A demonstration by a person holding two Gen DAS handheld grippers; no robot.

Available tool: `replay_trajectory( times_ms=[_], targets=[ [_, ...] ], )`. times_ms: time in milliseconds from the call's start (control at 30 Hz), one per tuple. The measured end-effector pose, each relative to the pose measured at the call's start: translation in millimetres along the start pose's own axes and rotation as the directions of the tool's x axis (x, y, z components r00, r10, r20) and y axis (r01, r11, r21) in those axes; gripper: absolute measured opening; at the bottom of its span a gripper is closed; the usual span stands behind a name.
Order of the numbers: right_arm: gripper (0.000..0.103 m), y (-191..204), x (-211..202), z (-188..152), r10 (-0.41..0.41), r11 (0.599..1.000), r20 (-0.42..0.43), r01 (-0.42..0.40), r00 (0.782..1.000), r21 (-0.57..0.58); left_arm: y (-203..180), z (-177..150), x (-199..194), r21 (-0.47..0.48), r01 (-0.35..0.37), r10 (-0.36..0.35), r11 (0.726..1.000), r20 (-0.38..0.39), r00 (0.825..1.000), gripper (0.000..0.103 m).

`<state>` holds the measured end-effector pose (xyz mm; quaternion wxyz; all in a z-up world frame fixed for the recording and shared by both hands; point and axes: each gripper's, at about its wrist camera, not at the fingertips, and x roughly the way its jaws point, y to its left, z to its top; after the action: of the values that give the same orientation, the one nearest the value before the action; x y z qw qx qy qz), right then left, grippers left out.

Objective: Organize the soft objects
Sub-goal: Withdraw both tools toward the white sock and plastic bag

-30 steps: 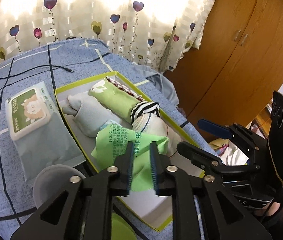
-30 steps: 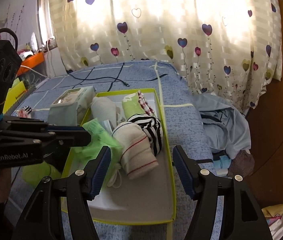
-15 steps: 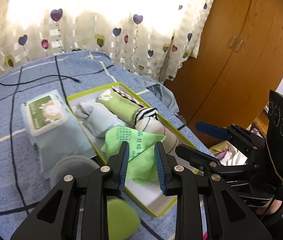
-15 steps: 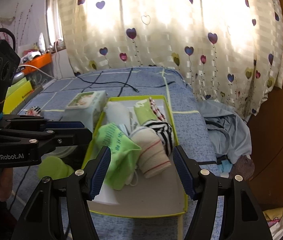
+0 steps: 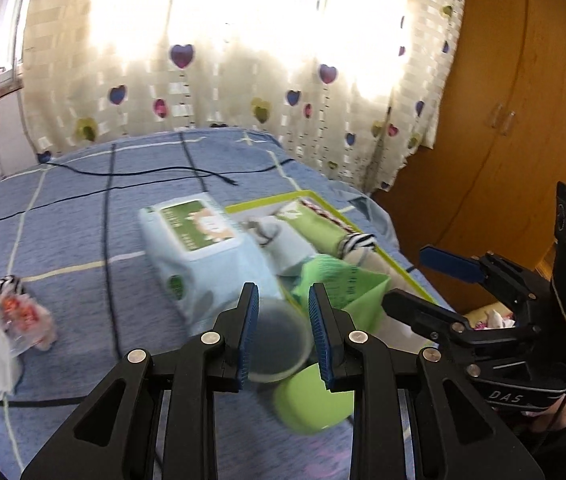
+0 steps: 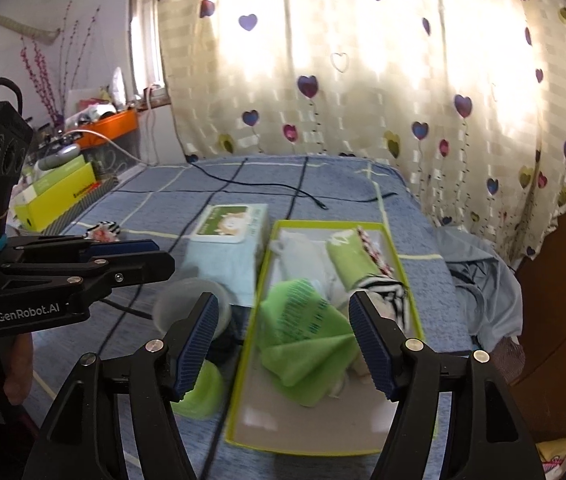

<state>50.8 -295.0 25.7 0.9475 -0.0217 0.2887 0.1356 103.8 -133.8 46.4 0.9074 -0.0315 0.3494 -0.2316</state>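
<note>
Here, the green cloth (image 6: 303,336) lies loosely folded inside the yellow-edged box (image 6: 397,258) on the bed, beside the rolled socks (image 6: 387,296). It looks light and limp (it will sag), so pinching a folded edge seems best. The left hand-held gripper (image 5: 283,330) is partly open and empty; the right hand-held gripper (image 6: 285,340) is opening wide, gripping nothing.

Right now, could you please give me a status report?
Left gripper empty; right gripper opening, empty. Green cloth in tray. Cup beside tray.
</note>
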Motion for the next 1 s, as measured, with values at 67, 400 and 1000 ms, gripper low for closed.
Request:
replay_trajectory(
  times_ms=[67, 400, 1000],
  targets=[
    [0.069, 8.0, 3.1, 2.4, 0.012, 1.000, -0.001, -0.012, 1.000, -0.010, 9.5, -3.0, -4.8, -0.015, -0.016, 0.016, 1.000, 0.005, 1.000, 0.027],
    [0.070, 45.0, 19.2, 9.5, 0.079, 0.995, -0.024, -0.080, 0.997, -0.058, 44.7, -18.5, -21.1, -0.066, -0.094, 0.095, 0.993, 0.015, 0.995, 0.027],
    [0.070, 91.6, 46.4, 11.8, 0.149, 0.982, -0.091, -0.158, 0.985, -0.104, 90.2, -36.8, -37.1, -0.154, -0.141, 0.144, 0.978, 0.007, 0.990, 0.027]
  ],
)
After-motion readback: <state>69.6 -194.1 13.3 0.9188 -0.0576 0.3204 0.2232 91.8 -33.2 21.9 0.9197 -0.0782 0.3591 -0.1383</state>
